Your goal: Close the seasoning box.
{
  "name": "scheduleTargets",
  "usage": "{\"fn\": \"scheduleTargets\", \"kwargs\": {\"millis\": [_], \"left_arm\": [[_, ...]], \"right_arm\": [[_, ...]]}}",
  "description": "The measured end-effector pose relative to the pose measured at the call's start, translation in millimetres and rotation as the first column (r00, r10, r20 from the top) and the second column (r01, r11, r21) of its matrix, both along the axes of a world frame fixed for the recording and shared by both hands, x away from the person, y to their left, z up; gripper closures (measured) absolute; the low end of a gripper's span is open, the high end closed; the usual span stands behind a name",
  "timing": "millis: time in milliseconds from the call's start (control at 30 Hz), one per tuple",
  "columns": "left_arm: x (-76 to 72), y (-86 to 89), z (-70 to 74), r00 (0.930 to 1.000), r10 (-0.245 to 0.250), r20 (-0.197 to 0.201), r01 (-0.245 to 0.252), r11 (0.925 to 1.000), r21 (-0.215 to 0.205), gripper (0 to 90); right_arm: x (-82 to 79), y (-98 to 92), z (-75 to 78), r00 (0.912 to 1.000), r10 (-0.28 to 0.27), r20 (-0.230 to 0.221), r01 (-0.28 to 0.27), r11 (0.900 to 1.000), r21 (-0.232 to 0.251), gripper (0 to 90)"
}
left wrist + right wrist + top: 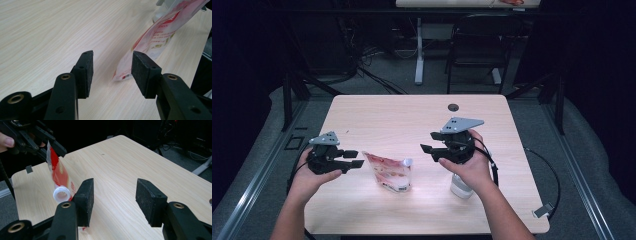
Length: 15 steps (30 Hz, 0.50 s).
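A red-and-white spouted pouch [389, 172] stands on the light wooden table [412, 115] between my two grippers. My left gripper [357, 158] is held just left of the pouch's top corner, its jaws open. In the left gripper view, the left gripper [112, 65] has nothing between its pads and the pouch [160, 32] lies ahead on the right. My right gripper [428, 142] hovers right of the pouch, open and empty. In the right gripper view, the right gripper [115, 192] faces bare table, with the pouch [58, 173] and its white spout [61, 194] to the left.
A small white bottle [461, 187] stands under my right wrist near the front edge. A dark cable hole [453, 107] sits at the table's far side. A cable with a clip [543, 210] hangs off the right front corner. Chairs and another desk stand beyond.
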State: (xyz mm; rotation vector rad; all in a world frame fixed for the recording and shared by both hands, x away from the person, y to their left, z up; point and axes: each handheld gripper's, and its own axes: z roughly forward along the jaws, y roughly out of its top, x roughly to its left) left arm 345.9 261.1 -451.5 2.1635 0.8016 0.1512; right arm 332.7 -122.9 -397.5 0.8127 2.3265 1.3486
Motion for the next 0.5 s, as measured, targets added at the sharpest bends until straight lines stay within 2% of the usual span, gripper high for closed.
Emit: {"fn": "scheduleTargets", "kwargs": {"millis": [200, 367, 500], "left_arm": [[-0.9, 3.5, 0.2, 0.9999, 0.014, 0.009, -0.014, 0.9999, 0.003, 52.0], [-1.4, 5.7, -0.1, 0.9992, 0.034, 0.020, -0.035, 0.9991, 0.022, 49.8], [-0.4, 7.8, -0.7, 0.9961, 0.074, 0.049, -0.076, 0.9966, 0.032, 46.3]], "right_arm": [[0.4, -7.7, 0.4, 0.9997, -0.026, -0.004, 0.026, 0.999, -0.021, 48.4], [0.2, -15.5, -0.3, 0.9990, -0.044, -0.008, 0.044, 0.999, -0.029, 48.3], [0.4, -25.3, 0.3, 0.9979, -0.065, -0.009, 0.064, 0.997, -0.043, 48.3]]}}
